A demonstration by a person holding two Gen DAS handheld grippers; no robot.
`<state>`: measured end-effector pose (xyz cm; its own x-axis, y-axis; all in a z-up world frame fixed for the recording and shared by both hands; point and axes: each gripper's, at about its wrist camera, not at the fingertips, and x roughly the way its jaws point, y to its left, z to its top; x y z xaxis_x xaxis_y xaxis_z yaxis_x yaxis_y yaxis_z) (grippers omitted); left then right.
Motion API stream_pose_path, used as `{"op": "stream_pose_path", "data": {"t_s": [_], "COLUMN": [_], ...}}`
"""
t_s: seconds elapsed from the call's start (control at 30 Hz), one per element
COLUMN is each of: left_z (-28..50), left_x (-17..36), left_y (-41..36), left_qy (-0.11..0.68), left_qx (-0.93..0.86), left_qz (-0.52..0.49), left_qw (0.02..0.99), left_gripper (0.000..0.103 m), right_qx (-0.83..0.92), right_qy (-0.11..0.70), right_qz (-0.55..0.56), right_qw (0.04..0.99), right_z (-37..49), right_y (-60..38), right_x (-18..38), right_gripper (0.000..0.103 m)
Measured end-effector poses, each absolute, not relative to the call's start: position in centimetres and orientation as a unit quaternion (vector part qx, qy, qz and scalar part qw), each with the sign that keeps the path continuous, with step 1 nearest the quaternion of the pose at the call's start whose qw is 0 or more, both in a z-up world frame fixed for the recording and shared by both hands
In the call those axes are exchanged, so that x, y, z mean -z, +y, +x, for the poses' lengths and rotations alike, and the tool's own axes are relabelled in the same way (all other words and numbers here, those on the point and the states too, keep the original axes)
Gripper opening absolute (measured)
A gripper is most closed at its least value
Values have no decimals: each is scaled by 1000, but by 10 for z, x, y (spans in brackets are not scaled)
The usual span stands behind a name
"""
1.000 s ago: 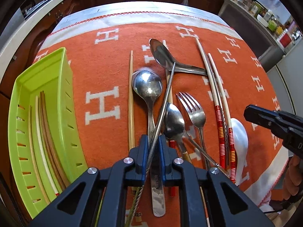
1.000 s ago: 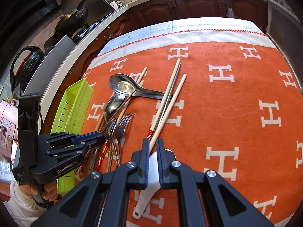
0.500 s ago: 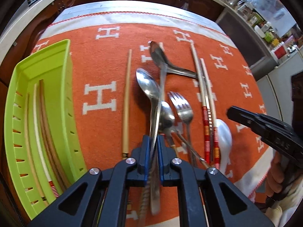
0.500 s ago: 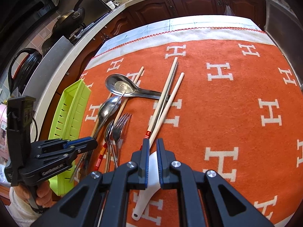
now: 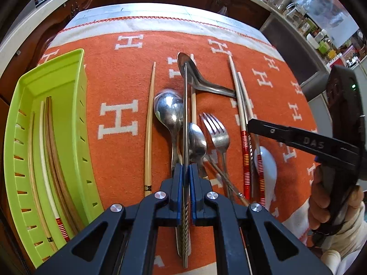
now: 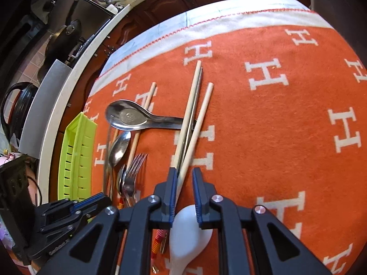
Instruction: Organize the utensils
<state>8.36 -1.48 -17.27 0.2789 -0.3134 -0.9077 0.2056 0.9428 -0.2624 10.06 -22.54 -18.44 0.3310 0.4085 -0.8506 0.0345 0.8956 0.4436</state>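
1. Sorted: we count four chopsticks lying lengthwise in the green tray (image 5: pixel 75 73), at the surface's left edge.
2. In hand: left hand-held gripper (image 5: pixel 186 171) clamped on a metal chopstick (image 5: pixel 185 105).
3. Right hand-held gripper (image 6: pixel 184 178): jaws just opened, parted over the white spoon (image 6: pixel 187 236), gripping nothing.
4. Outstanding on the orange cloth (image 6: pixel 275 137): three metal spoons, fork (image 5: pixel 216 135), further chopsticks. We judge most sorting remains.
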Motion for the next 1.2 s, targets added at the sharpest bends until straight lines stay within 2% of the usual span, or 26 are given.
{"op": "stream_pose_path", "data": {"t_s": [0.37, 0.73, 0.93, 1.2], "left_z": [72, 51, 46, 40], "left_x": [134, 81, 89, 114], "left_y": [10, 71, 110, 130], "left_qy": [551, 499, 502, 514], "left_qx": [171, 101, 41, 7], "left_qz": [-83, -92, -85, -80], "left_qw": [813, 855, 860, 854], "left_gripper": [3, 3, 3, 4], "right_qx": [-110, -193, -253, -296], "right_qy": [559, 522, 528, 550], "right_qz": [209, 217, 178, 161], "right_qw": [795, 802, 791, 764], "right_z": [94, 75, 74, 86], "right_y": [-232, -193, -122, -48], "right_x": [174, 110, 94, 104], "right_gripper": [6, 6, 6, 6]}}
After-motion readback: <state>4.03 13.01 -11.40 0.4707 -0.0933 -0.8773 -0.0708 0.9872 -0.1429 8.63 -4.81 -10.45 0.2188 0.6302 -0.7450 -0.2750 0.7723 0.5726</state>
